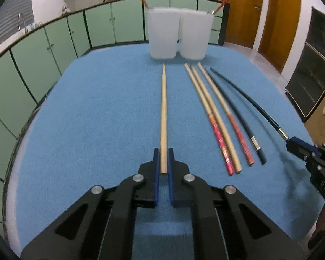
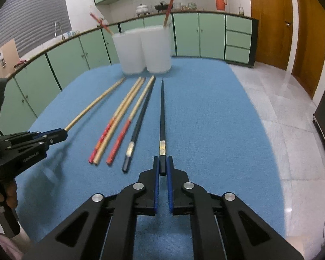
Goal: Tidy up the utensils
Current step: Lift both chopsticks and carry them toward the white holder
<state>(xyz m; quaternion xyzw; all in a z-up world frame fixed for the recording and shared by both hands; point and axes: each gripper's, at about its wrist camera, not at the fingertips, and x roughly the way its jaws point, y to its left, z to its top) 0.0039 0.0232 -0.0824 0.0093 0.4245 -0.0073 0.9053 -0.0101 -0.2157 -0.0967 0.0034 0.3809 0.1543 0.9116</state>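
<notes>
A plain wooden chopstick (image 1: 163, 108) lies along the blue cloth, and my left gripper (image 1: 163, 151) is shut on its thick near end. My right gripper (image 2: 162, 159) is shut on the near end of a black chopstick (image 2: 162, 117) that points toward the two white tubs (image 2: 145, 49). Each gripper also shows from the other side: the right gripper (image 1: 289, 142) with the black chopstick (image 1: 249, 99), the left gripper (image 2: 64, 132) with the wooden chopstick (image 2: 95, 104). Between them lie three wooden chopsticks, two with red ends (image 1: 218, 127), and another black chopstick (image 1: 238, 112). Red-ended chopsticks (image 1: 226, 0) stand in the tubs (image 1: 162, 34).
The blue cloth (image 1: 97, 119) covers a table whose right edge drops to a pale tiled floor (image 2: 281, 119). Green cabinets (image 1: 43, 49) line the far wall under a counter with pots and a sink tap. A person's hand (image 2: 9, 192) holds the left gripper's handle.
</notes>
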